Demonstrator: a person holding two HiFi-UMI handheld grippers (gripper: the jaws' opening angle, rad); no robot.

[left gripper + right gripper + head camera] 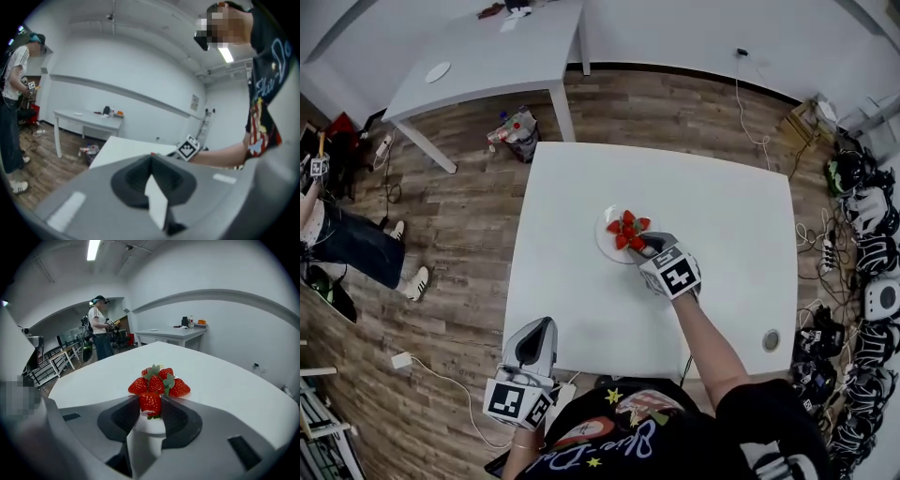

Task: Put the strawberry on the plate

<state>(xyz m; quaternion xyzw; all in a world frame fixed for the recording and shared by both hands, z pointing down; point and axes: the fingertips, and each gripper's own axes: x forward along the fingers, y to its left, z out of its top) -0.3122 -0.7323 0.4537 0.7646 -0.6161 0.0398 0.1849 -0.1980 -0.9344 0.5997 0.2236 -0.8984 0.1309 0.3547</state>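
Note:
Several red strawberries (627,230) lie heaped on a small white plate (604,246) in the middle of the white table (722,216). My right gripper (648,247) reaches the plate's near right rim and is shut on one strawberry (150,404), which sits between the jaws just in front of the heap (158,382). Down by the table's near edge, my left gripper (538,328) points up and away from the plate. Its jaws meet with nothing between them (151,161).
A second white table (487,56) stands at the far left, with a person (347,239) on the wooden floor to the left. Helmets and gear (872,234) line the right wall. A round grommet (771,339) sits near the table's right front corner.

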